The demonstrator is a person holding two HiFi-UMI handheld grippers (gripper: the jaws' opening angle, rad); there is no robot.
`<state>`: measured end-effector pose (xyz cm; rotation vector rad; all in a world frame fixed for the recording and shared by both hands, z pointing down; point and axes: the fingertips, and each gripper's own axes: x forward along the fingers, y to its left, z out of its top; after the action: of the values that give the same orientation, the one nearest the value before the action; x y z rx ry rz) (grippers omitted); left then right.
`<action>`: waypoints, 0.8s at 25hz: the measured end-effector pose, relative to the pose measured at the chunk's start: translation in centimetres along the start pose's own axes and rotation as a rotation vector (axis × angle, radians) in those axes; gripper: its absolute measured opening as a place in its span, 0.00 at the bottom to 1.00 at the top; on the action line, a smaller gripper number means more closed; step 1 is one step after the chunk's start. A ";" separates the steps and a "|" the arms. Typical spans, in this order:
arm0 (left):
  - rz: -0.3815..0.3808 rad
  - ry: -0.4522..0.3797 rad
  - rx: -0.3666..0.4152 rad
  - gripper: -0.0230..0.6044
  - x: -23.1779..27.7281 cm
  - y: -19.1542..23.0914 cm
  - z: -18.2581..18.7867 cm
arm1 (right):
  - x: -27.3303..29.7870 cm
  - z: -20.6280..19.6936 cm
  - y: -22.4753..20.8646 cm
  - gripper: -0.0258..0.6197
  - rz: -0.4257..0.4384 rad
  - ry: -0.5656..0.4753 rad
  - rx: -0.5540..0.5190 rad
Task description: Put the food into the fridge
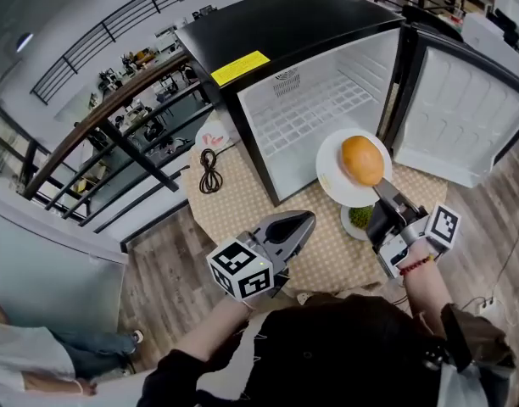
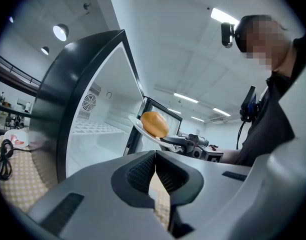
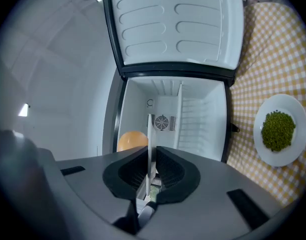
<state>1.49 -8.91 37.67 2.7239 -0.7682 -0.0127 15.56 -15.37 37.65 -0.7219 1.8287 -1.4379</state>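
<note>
Open fridge (image 1: 285, 24) on checkered tablecloth (image 1: 238, 185); railing (image 1: 98, 114) behind.

Mini black fridge (image 1: 285, 24), door (image 1: 463, 108) swung wide open, all white inside. Golden bun (image 1: 362, 160) sits on a white plate (image 1: 331, 170), up level right at the fridge's opening. Small plate (image 3: 293, 109) of green peas (image 3: 278, 130) lies just before the fridge.
</note>
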 end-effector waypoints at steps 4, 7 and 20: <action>-0.039 0.035 0.025 0.06 1.5 0.6 -0.3 | 2.6 1.2 -0.7 0.10 -0.013 -0.016 -0.033; -0.076 0.060 0.054 0.06 2.7 0.8 -0.2 | 4.3 2.4 -1.5 0.10 -0.033 -0.035 -0.048; -0.127 0.033 0.013 0.06 4.7 2.8 0.8 | 12.3 6.2 -3.4 0.10 -0.125 -0.094 -0.172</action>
<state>4.05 -13.78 38.09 2.7730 -0.5877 0.0088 13.05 -29.35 37.80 -0.9892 1.8778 -1.3104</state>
